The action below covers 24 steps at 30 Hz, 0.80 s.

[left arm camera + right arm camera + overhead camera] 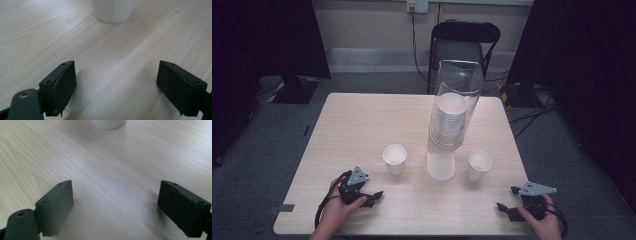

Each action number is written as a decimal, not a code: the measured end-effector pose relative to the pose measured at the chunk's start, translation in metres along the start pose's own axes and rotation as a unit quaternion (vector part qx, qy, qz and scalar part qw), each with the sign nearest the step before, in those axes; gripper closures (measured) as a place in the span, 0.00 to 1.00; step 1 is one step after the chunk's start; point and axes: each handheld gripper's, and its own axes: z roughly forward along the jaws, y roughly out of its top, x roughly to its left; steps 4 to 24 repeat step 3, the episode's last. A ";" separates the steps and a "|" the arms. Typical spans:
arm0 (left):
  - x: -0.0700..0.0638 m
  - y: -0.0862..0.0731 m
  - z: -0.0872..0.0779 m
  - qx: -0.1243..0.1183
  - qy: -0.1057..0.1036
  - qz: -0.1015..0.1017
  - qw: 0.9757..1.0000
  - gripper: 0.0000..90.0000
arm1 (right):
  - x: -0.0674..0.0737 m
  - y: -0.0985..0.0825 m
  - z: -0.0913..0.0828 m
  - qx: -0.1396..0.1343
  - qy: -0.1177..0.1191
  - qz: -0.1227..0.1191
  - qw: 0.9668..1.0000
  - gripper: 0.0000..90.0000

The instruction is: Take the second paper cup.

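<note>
On the pale wooden desk (362, 120), a tall clear dispenser tube (454, 100) stands tilted slightly away over a white base cup (441, 164), with a stack of white paper cups (451, 116) nested inside it — the store from which single cups appear to be drawn. Two loose cups stand upright on either side of the base: the left cup (395, 158) and the right cup (479, 164), each set apart from the tube, probably so that one gripper can reach each without crossing the other. The left gripper (371, 197) rests low at the near edge, held in the person's left hand (334, 210), its jaws spread wide with nothing between them (bare wood shows there in the left gripper view). The right gripper (508, 200), held in the right hand (544, 222), lies likewise near the front edge, jaws fully apart and empty, angled toward the right cup.
</note>
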 end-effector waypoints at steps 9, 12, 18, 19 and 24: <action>0.000 0.000 0.000 0.001 0.001 0.004 1.000 0.17 | 0.000 0.000 0.000 0.000 0.000 0.000 1.000 0.14; 0.000 0.000 0.000 0.001 0.001 0.004 1.000 0.17 | 0.000 0.000 0.000 0.000 0.000 0.000 1.000 0.14; 0.000 0.000 0.000 0.001 0.001 0.004 1.000 0.17 | 0.000 0.000 0.000 0.000 0.000 0.000 1.000 0.14; 0.000 0.000 0.000 0.001 0.001 0.004 1.000 0.17 | 0.000 0.000 0.000 0.000 0.000 0.000 1.000 0.14; 0.000 0.000 0.000 0.001 0.001 0.004 1.000 0.17 | 0.000 0.000 0.000 0.000 0.000 0.000 1.000 0.14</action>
